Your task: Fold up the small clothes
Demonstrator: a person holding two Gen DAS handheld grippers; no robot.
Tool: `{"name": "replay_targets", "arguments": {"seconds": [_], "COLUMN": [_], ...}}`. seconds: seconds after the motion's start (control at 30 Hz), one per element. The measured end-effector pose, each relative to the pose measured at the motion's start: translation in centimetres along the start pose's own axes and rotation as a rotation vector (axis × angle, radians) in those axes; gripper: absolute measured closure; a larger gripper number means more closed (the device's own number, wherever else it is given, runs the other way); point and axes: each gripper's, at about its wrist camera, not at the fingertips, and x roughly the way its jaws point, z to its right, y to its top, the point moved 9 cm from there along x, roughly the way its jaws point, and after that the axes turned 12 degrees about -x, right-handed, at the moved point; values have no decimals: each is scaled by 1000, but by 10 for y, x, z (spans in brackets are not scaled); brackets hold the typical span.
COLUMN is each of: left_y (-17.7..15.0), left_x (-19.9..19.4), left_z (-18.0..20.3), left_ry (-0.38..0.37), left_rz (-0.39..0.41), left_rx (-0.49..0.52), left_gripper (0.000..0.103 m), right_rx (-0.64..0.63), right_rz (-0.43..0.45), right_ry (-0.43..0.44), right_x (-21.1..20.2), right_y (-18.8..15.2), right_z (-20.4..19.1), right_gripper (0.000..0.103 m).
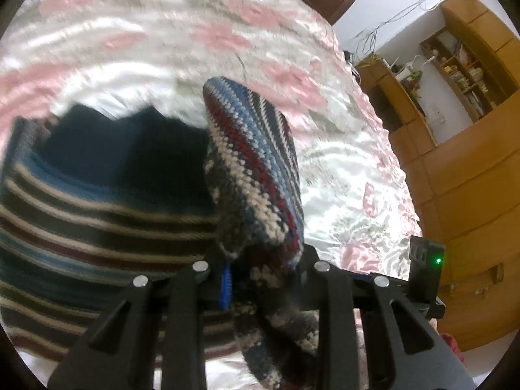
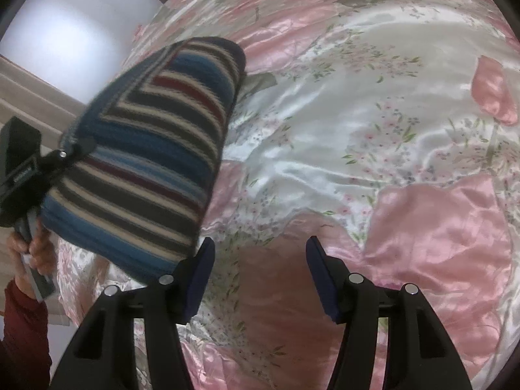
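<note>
While my left tongs [image 1: 260, 273] grip the striped knit [image 2: 146, 149] above the bed [image 2: 357, 130] (blurry), right tongs [image 2: 260, 279] gape empty; folding's barely started, I'd say.

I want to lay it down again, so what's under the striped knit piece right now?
Below the lifted striped knit piece, held by the left gripper, lies the pink floral bedspread. The patch directly beneath it is covered from view.

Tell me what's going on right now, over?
Left gripper shut on striped knitted garment, lifted above the pink floral satin bedspread. Right gripper open, empty. Nothing in the way.
</note>
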Motion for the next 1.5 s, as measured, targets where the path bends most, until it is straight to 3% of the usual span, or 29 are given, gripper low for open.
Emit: {"name": "replay_targets", "arguments": {"seconds": [0.3,0.57,0.67,0.83,1.03,1.17,1.37,1.4,1.43,1.5], "left_y": [35,46,45,41,28,27,24,24,24,23], "left_x": [-73,-108,-116,-120,-98,-89,-86,-87,-90,-99], "left_z": [-68,-135,-162,-192,-225,-234,-235,-235,-234,-232], "left_ry": [47,74,74,94,143,147,173,178,193,226], "left_rz": [105,144,146,139,98,116,129,133,141,163], "left_rx": [-93,-203,-253,-252,-255,-241,-206,-205,-204,-203], "left_gripper": [78,78,78,78,77,75,71,65,54,48], "right_rx": [-52,-155,-182,-214,-221,-229,-215,-208,-207,-219], "right_rz": [-17,-49,-61,-74,-96,-107,-112,-114,-115,-118], "right_ry": [28,23,22,31,39,34,43,51,56,57], "right_x": [15,32,39,49,57,60,65,66,67,67], "right_y": [6,8,8,9,8,6,5,5,5,4], "right_z": [-31,-66,-77,-91,-96,-98,-102,-103,-105,-111], "right_gripper": [44,44,44,44,44,44,44,44,44,44]}}
